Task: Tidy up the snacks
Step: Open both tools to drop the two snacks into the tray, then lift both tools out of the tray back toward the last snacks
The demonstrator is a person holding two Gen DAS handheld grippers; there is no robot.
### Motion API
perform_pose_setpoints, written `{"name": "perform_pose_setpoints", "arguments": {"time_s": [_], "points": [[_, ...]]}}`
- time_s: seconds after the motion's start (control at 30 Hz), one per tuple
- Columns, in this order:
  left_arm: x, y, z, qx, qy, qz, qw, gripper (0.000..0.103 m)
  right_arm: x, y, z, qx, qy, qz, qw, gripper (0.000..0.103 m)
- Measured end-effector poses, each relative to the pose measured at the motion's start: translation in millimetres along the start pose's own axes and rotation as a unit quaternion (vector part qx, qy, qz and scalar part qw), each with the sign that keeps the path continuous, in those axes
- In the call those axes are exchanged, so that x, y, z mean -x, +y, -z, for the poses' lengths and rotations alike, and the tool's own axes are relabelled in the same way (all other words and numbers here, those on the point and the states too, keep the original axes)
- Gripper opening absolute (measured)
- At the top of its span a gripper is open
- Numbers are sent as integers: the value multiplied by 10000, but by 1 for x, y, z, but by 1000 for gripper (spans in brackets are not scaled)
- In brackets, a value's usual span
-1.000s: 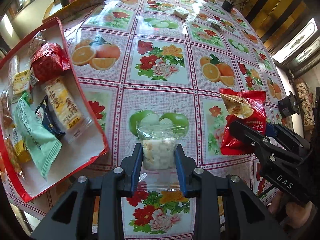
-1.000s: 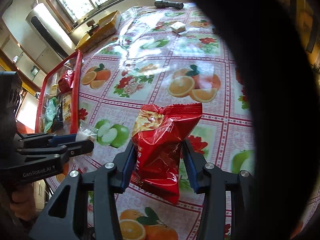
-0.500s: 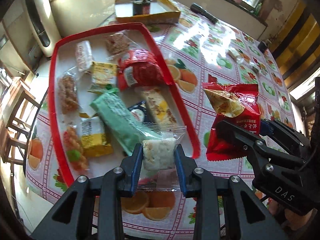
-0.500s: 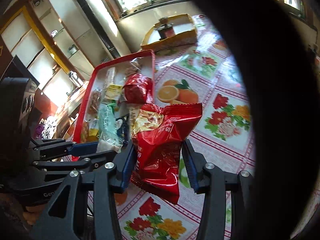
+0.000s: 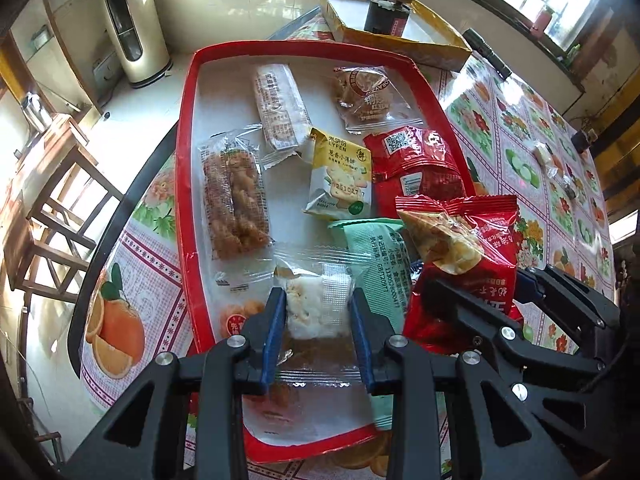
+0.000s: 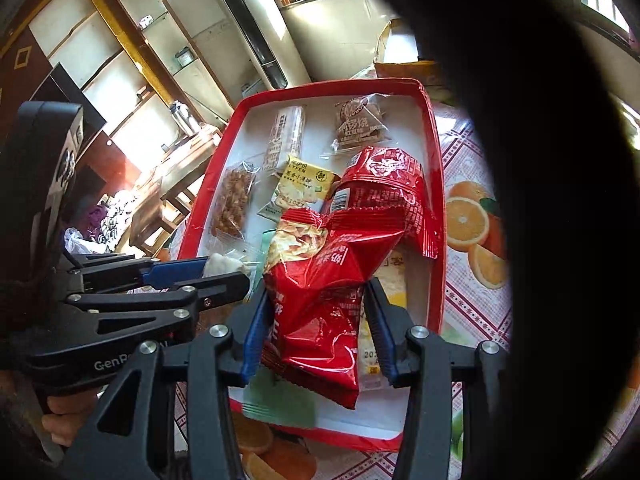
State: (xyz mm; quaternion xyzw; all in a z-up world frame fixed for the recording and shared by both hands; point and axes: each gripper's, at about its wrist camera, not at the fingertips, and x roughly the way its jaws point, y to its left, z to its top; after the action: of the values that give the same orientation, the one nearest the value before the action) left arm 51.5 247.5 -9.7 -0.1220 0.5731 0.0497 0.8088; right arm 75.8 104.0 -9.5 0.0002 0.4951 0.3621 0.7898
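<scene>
My left gripper (image 5: 318,310) is shut on a clear-wrapped white rice cake (image 5: 316,308) and holds it above the near end of the red tray (image 5: 185,184). My right gripper (image 6: 314,300) is shut on a red snack bag (image 6: 320,280) and holds it over the tray's (image 6: 438,208) near right part. The red bag also shows in the left wrist view (image 5: 468,256), right of the rice cake. The tray holds several wrapped snacks: a brown twist snack (image 5: 234,200), a yellow cracker pack (image 5: 342,176), a green pack (image 5: 376,256) and another red bag (image 5: 420,164).
A yellow cardboard box (image 5: 400,36) with a dark can stands beyond the tray. A black flashlight (image 5: 486,52) and small wrapped snacks (image 5: 544,152) lie on the fruit-print tablecloth to the far right. The table edge (image 5: 104,240) runs left of the tray, with wooden stools below.
Both grippers have carried their snacks left from the open tablecloth to above the red tray. Both stay shut on their snacks.
</scene>
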Motion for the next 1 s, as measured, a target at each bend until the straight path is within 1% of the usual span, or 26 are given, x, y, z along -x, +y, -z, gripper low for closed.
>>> {"name": "perform_pose_setpoints", "arguments": {"time_s": [0.17, 0.27, 0.43, 0.5, 0.63, 0.73, 0.8, 0.9, 1.0], "points": [[0, 3, -1, -28, -18, -12, 10000, 32, -7, -10, -6, -234, 159, -48, 9996, 51], [0, 5, 0, -37, -37, -17, 10000, 32, -8, -10, -7, -181, 220, 50, 9996, 51], [0, 4, 0, -48, 7, 2, 10000, 34, -8, -12, -7, -206, 320, 90, 9992, 51], [0, 4, 2, -15, 65, 4, 10000, 35, -8, -12, -7, -207, 406, 98, 9989, 53], [2, 2, 6, 3, 131, 4, 9999, 38, -2, -10, -3, -124, 494, 139, 9986, 61], [6, -1, 8, -7, 113, -77, 9999, 39, 5, -8, 1, -82, 536, 173, 9984, 66], [10, -4, 11, -35, 51, -167, 9998, 41, 10, -7, 4, -66, 535, 135, 9985, 67], [17, -9, 16, -59, -63, -387, 9992, 50, 17, -6, 10, -15, 601, 154, 9981, 69], [25, -12, 22, 6, -131, -577, 9982, 51, 26, -7, 20, 17, 629, 117, 9979, 70]]}}
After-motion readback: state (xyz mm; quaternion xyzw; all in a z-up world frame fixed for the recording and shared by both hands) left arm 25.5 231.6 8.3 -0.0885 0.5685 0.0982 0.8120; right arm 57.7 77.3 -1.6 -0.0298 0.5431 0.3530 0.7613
